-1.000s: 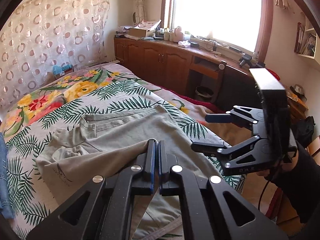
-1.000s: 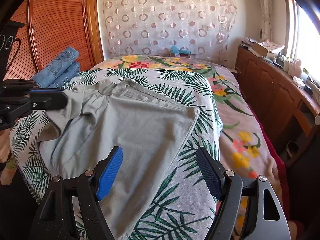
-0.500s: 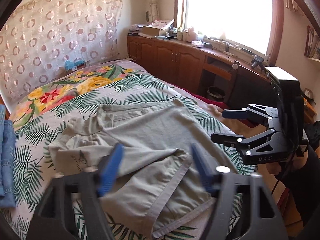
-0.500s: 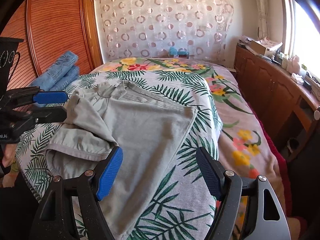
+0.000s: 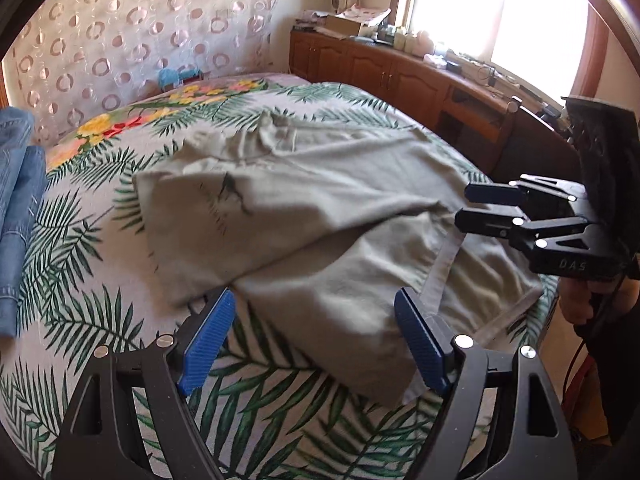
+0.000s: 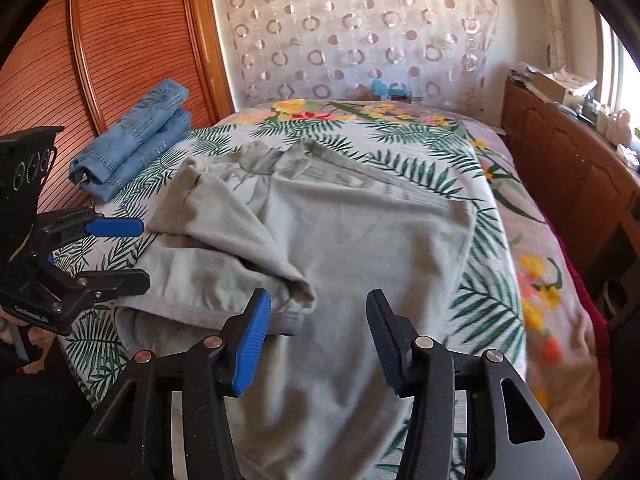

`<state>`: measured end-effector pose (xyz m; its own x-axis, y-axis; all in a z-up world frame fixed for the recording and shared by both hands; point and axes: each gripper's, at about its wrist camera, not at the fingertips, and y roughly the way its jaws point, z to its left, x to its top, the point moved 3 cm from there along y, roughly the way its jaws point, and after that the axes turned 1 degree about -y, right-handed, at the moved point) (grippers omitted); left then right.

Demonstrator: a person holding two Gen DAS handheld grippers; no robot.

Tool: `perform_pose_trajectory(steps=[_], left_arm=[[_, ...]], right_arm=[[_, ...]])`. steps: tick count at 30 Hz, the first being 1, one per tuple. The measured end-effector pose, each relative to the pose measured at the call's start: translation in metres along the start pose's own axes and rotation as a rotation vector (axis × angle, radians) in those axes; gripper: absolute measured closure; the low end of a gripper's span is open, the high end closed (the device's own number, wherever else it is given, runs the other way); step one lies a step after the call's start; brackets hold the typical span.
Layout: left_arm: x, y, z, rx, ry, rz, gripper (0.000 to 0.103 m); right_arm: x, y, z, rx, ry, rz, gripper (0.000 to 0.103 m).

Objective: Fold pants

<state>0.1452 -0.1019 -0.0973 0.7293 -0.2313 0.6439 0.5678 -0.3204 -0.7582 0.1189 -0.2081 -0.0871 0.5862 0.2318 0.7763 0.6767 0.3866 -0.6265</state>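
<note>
Bright window (image 5: pixel 492 8) glare, fisheye-curved dark corners, slight blur.

Both the left hand-held gripper (image 5: pixel 310 338) and the right hand-held gripper (image 6: pixel 318 334): matte black angular frames with triangular cut-outs, silver round screw heads at the joints, ribbed blue pads on the fingers, pale lettering on the side plate, dark cable trailing below, black sleeve behind.

left tongs (image 5: pixel 310 340) wide open, tilted down, nothing btwn the blue pads (image 5: pixel 206 338). right tongs (image 6: pixel 318 340) also angled down, jaws closing rn, pads not pressing anything yet. both held low, side by side.
</note>
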Motion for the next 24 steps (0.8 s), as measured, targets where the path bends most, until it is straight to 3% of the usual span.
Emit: perform_pose_trajectory(steps=[5,13,19,24], left_arm=[[-0.008,0.007,0.006,-0.008,-0.020,0.014,0.020],[-0.013,0.009,0.004,0.005,-0.006,-0.003,0.020],[-0.015,0.003,0.008,0.002,-0.029,-0.032,0.020],[-0.011,-0.013,0.010,0.017,-0.037,-0.088,0.020]], right_arm=[[0.001,0.011,0.005,0.004,-0.011,0.029,0.053],[0.002,0.023,0.007,0.035,0.020,0.054,0.067],[0.002,0.026,0.014,0.047,0.031,0.040,0.091],[0.002,0.003,0.019,0.062,0.041,-0.042,0.097]])
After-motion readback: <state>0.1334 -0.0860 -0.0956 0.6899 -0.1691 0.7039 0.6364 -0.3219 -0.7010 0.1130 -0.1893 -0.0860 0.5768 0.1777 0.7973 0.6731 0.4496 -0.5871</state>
